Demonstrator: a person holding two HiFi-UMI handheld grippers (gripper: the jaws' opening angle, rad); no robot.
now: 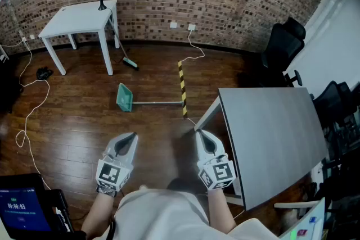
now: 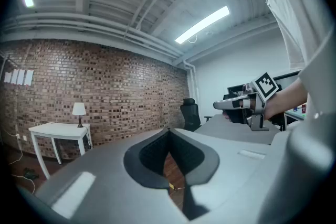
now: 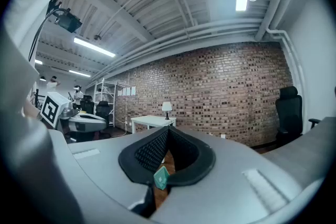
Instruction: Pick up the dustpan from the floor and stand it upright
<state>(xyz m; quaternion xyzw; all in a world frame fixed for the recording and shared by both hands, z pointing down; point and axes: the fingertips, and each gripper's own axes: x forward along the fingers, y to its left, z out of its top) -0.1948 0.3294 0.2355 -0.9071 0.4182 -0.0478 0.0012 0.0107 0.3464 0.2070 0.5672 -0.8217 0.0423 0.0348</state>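
The brown wood floor (image 1: 73, 121) fills most of the room, and the dustpan (image 1: 125, 97) lies flat on it, out in the open. It is on the far side of both hands, well apart from them. Its long stick (image 1: 157, 103) runs left to right. The green pan is at the left end, and the bare tip of the stick is at the right end.

A big grey counter (image 1: 270, 137) stands on the right, just beside the right hand. A white counter (image 1: 79, 19) stands far off on the left by the brick wall, with a broom (image 1: 128, 60) leaning on its leg. Neither one is in the way. The floor between the hands and the dustpan has nothing on it.

The left hand-held gripper (image 1: 129, 139) points almost straight at the green pan. The right hand-held gripper (image 1: 203, 136) lines up more with the tip of the stick. I think the left one is a bit nearer to the pan. Both are clenched tight with nothing in them, so they must open before they can grab.

A yellow and black stripe (image 1: 181, 84) is stuck on the floor and touches the stick's right end. A thin white cable (image 1: 31, 109) curls on the far left, away from it all.
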